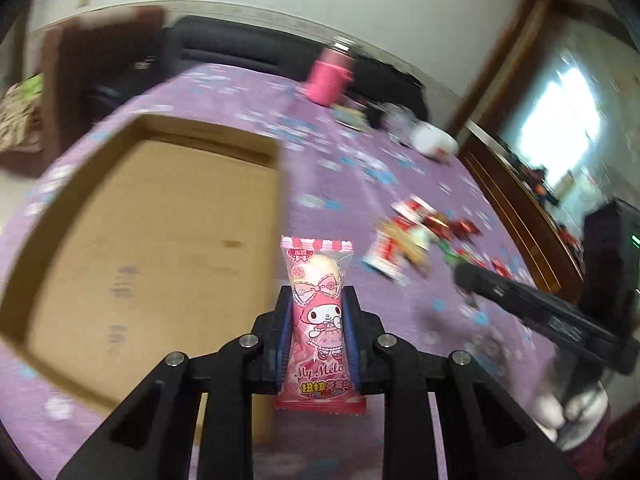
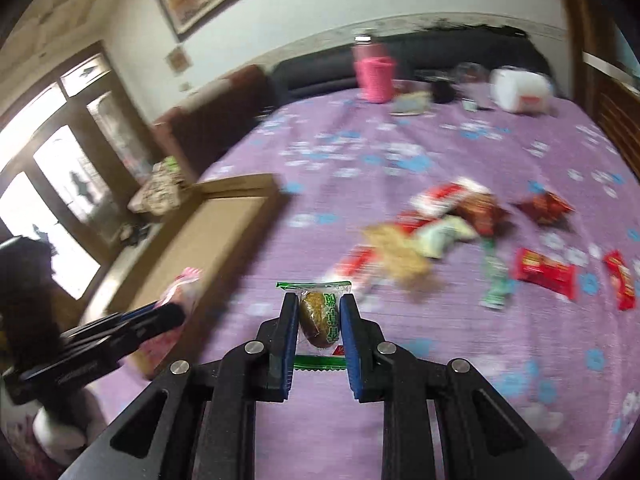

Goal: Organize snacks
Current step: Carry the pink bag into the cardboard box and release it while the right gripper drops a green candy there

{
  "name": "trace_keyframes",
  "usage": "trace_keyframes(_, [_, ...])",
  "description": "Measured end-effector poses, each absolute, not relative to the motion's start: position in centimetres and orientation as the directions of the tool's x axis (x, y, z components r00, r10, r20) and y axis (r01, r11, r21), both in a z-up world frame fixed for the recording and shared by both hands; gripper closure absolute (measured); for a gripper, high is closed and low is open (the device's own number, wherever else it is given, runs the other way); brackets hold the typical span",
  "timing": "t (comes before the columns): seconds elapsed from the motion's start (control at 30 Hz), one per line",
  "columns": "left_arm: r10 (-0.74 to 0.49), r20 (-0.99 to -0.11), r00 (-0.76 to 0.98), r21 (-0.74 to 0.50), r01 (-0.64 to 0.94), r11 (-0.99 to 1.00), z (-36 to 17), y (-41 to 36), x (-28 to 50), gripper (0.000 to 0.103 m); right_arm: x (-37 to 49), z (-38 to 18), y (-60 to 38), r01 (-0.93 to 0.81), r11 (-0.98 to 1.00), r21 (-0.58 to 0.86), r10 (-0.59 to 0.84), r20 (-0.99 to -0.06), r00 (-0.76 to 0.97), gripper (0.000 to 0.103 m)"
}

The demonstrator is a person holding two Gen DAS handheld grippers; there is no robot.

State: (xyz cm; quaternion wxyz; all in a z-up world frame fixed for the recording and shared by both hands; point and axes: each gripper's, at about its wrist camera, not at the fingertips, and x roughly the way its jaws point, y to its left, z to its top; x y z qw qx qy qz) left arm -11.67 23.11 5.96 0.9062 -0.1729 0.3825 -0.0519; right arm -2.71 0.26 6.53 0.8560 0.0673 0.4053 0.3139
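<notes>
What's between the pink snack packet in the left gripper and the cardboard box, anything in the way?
Nothing visible. The left gripper is shut on the pink snack packet, and the cardboard box lies open-topped right beside it on the purple tablecloth. The box interior looks bare; only its near wall has to be cleared.

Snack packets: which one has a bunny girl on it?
The pink packet in the left gripper. The right gripper's is clear with green ends.
</notes>
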Motion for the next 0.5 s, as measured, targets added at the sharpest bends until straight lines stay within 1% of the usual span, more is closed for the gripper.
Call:
trace_keyframes(0.1, [-0.138, -0.680, 0.720, -0.341, -0.145, 0.929, 5.5, 27.2, -12.7, 0.081, -3.6, 6.8, 4.5, -0.545, 0.732, 0.410, 0.656, -0.640, 0.400, 0.080])
trace_keyframes(0.2, [-0.079, -0.689, 0.720, -0.337, -0.222, 0.915, 5.0, 30.4, -13.5, 0.081, -4.3, 6.6, 8.8, -0.588, 0.681, 0.437, 0.694, -0.640, 0.329, 0.080])
trace_keyframes(0.37, [-0.034, -0.700, 0.713, -0.341, -0.292, 0.893, 4.1, 34.0, -14.0, 0.081, -4.9, 5.5, 14.8, -0.632, 0.639, 0.439, 0.705, -0.663, 0.252, 0.080])
trace_keyframes(0.5, [-0.028, -0.711, 0.703, -0.353, -0.322, 0.878, 3.2, 35.7, -14.2, 0.081, -4.6, 4.3, 18.1, -0.642, 0.633, 0.433, 0.690, -0.691, 0.214, 0.080])
